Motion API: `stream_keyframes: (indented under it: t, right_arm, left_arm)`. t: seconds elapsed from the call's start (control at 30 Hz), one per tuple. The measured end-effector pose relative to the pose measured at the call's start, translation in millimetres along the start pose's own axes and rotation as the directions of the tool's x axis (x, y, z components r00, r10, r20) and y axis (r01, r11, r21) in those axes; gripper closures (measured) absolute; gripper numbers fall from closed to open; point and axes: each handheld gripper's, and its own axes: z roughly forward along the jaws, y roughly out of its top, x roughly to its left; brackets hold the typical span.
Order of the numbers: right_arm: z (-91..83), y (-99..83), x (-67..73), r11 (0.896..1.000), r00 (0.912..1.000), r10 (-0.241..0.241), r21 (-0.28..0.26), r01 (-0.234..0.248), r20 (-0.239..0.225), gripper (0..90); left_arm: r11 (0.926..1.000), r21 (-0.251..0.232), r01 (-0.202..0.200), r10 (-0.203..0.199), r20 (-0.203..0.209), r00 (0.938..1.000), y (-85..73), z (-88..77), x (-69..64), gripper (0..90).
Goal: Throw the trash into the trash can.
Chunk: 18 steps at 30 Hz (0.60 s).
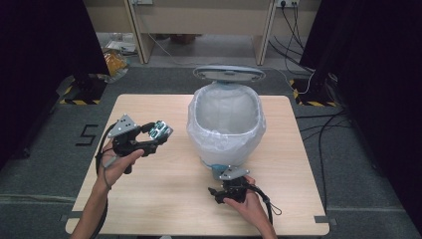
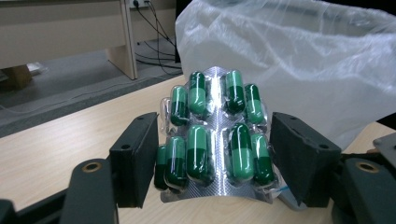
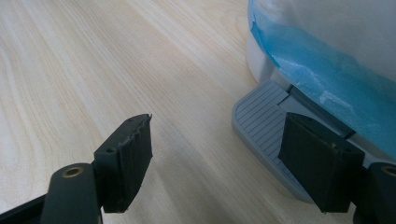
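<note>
The left gripper (image 1: 158,133) pinches a pill pack (image 2: 215,135) beside the bin (image 1: 226,124) — lid up; the right gripper (image 3: 219,163), jaws spread, presses the pedal (image 3: 266,126). Next, likely — carry it over the rim.

the blister pack's (image 2: 215,140) side edges seem hidden behind the left tool's (image 2: 215,158) jaws.

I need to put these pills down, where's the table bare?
Bare wood lies left of the pedal bin, around the left gripper holding the blister pack, and along the table's right edge. It is crowded at the right gripper by the pedal.
</note>
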Motion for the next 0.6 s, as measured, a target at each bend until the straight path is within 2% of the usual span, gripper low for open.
stream_keyframes:
  t: [0.17, 0.6]
  right_arm:
    - [0.1, 0.1, 0.2, 1.0, 1.0, -0.001, 0.001, 0.001, 0.0, 25.4]
    - [0.1, -0.1, -0.1, 1.0, 1.0, 0.004, -0.002, -0.004, -0.002, 25.4]
  left_arm:
    - [0.9999, -0.014, 0.001, -0.001, 0.023, 0.9997, 11.3, 0.2, -0.8, 33.6]
    - [0.9978, -0.059, -0.028, 0.03, 0.036, 0.9989, 37.3, 4.5, -11.0, 33.1]
